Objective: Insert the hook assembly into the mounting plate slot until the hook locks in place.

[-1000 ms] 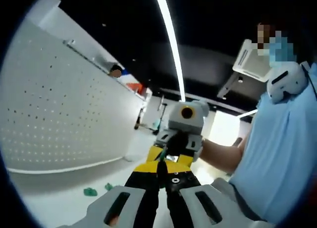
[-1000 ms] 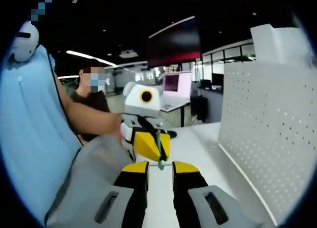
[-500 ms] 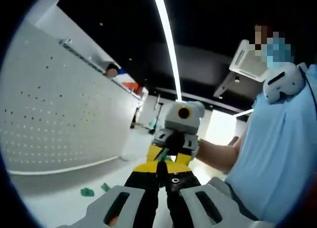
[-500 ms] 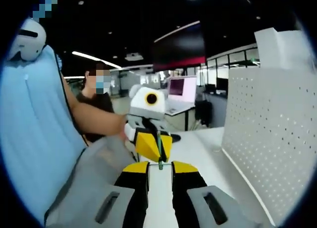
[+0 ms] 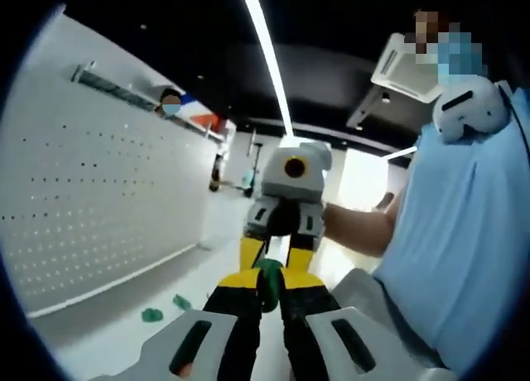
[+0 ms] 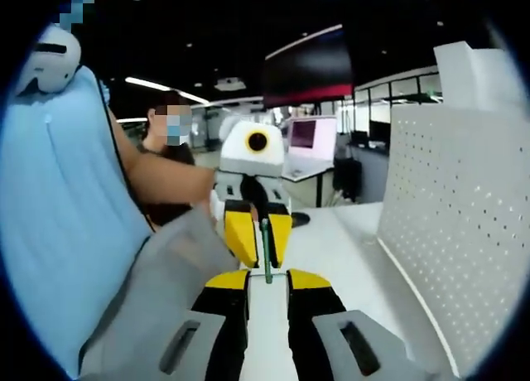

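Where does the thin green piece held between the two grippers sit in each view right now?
Left gripper view: the green piece sits low at centre, between this gripper's yellow jaw tips and the right gripper facing it.
Right gripper view: it is a thin upright green strip just above centre-bottom, running into the left gripper.
Shared landmark: the white pegboard.

- The green part (image 5: 267, 275), low centre in the left gripper view, is mostly hidden between the jaw tips; its shape cannot be told.
- Two green bits (image 5: 152, 315) at lower left are too small to identify.
- The pegboard (image 6: 451, 224) is cut off at the right edge.
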